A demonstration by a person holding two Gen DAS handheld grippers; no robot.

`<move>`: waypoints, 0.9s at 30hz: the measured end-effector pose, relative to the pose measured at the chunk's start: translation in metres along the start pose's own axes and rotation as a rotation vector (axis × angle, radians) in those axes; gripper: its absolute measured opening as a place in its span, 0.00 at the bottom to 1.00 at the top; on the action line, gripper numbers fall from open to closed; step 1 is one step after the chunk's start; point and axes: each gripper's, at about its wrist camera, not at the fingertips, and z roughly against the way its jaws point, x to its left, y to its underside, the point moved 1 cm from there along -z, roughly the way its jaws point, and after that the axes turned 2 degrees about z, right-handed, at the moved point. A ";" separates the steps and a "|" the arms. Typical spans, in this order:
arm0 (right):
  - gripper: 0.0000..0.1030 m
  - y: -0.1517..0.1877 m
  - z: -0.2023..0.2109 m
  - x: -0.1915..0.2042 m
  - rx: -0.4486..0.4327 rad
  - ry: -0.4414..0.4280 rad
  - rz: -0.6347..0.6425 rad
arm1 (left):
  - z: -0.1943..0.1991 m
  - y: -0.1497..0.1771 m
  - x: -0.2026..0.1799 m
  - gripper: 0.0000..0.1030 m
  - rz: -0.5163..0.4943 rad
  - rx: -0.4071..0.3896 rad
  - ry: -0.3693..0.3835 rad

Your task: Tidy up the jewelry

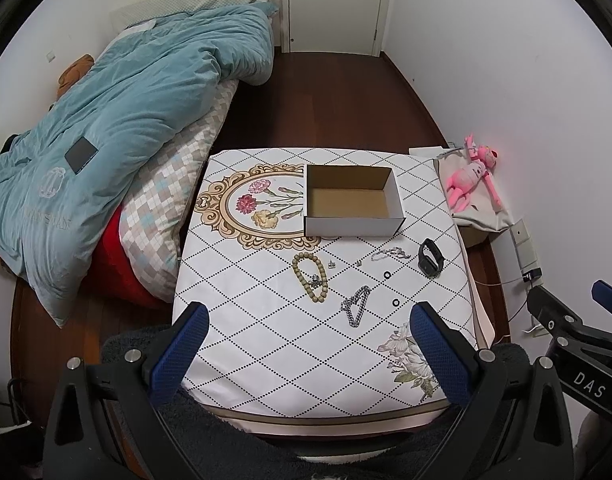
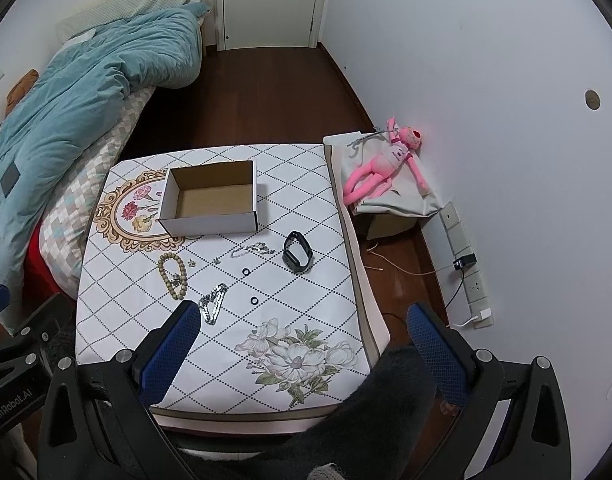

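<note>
Presently:

- Square table with a white diamond-patterned, flower-printed cover (image 1: 266, 360) (image 2: 313, 216): bears the box and all the jewelry.
- Open white cardboard box with a brown inside (image 1: 351, 200) (image 2: 212, 200): stands upright at the far middle of the table, partly over the oval flower print; nothing lies in it.
- Left gripper with blue-padded black fingers (image 1: 309, 354): released, jaws wide apart, hovering over the near table edge, holding nothing.
- Right gripper of the same make (image 2: 304, 354): likewise spread wide and holding nothing, over the near right corner.
- Black smart band (image 1: 430, 258) (image 2: 298, 257): on its side, near the right edge, outside the box.
- Tan wooden bead bracelet (image 1: 310, 277) (image 2: 173, 270): in front of the box's left corner, a small silver piece lying on it.
- Silver chain bracelet (image 1: 355, 306) (image 2: 213, 303): nearest the grippers.
- Thin silver chain (image 1: 389, 255) (image 2: 252, 249): just left of the band.
- Two small black rings (image 1: 387, 275) (image 2: 246, 271): apart from each other, between chains and band.
- Two tiny silver studs (image 1: 332, 264) (image 2: 191, 263): close before the box.
</note>
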 end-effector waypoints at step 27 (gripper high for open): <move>1.00 -0.004 -0.008 0.002 -0.004 -0.001 -0.001 | -0.013 -0.003 -0.003 1.00 0.009 0.000 -0.018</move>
